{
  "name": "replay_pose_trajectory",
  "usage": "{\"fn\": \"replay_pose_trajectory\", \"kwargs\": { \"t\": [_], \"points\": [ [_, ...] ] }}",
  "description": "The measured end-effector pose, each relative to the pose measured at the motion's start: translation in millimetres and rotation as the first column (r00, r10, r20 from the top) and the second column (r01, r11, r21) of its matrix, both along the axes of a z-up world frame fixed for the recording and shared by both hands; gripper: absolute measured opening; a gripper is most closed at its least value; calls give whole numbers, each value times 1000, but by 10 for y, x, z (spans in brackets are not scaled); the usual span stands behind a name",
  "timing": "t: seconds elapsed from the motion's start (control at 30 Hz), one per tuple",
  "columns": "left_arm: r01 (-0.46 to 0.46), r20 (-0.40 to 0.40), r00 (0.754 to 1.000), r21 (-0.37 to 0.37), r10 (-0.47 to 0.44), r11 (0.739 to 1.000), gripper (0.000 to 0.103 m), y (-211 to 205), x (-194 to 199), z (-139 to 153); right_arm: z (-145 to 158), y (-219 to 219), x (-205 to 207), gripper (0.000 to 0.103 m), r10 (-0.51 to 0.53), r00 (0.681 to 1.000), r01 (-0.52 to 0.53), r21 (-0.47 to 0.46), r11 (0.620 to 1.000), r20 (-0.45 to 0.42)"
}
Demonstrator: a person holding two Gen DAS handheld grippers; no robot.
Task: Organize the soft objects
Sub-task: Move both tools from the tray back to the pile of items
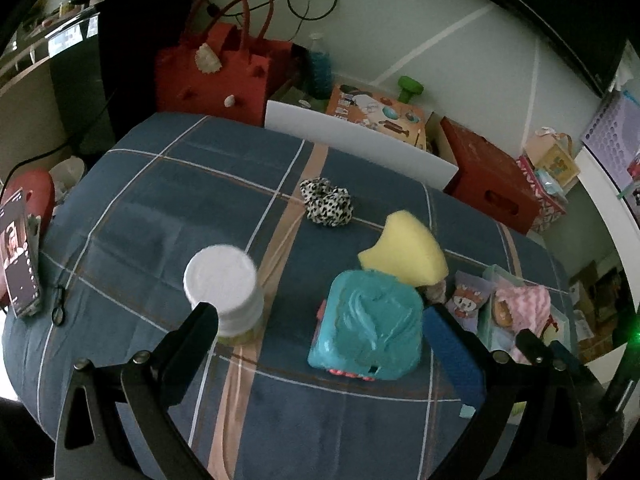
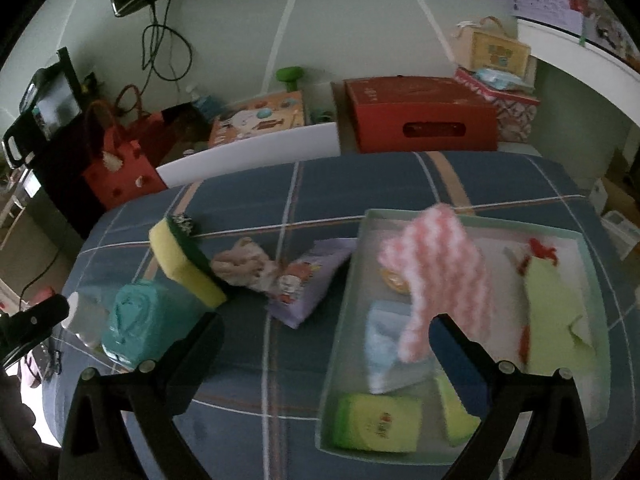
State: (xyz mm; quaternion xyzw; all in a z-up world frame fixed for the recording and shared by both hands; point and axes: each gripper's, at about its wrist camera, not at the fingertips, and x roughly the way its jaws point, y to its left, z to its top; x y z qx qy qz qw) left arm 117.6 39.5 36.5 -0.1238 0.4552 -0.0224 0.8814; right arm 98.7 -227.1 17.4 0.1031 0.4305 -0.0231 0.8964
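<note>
right gripper point(image 2: 328, 344) spread, empty | pink striped cloth point(image 2: 436, 280) draped just ahead of its right finger, over the pale green tray point(image 2: 576, 236) | left gripper point(image 1: 320, 328) spread, teal pack point(image 1: 368, 324) between its fingers | we judge right nearer the tray

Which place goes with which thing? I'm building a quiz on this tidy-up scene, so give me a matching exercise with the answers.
Things:
1. pink striped cloth
2. yellow sponge
3. spotted scrunchie
4. red box

Places:
A. alone on the blanket, far side
B. off the bed, by the wall
C. over the tray
D. propped against the teal pack

Pairs: 1-C, 2-D, 3-A, 4-B
</note>
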Motion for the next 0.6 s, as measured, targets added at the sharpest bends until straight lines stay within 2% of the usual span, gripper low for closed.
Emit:
{"fn": "replay_pose_trajectory", "kwargs": {
  "t": [0.27, 0.37, 0.6],
  "points": [
    [31, -12, 999, -13, -31, 999, 102, -150, 324, 142, 72, 28, 265, 103, -26, 999, 26, 0, 1000, -24],
    [52, -29, 998, -18, -53, 998, 102, -271, 486, 145, 53, -14, 370, 103, -56, 997, 55, -8, 998, -50],
    [100, -58, 993, -5, -100, 995, 102, -577, 748, 21, -84, -59, 523, 102, -40, 997, 43, 35, 998, -68]
  ]
}}
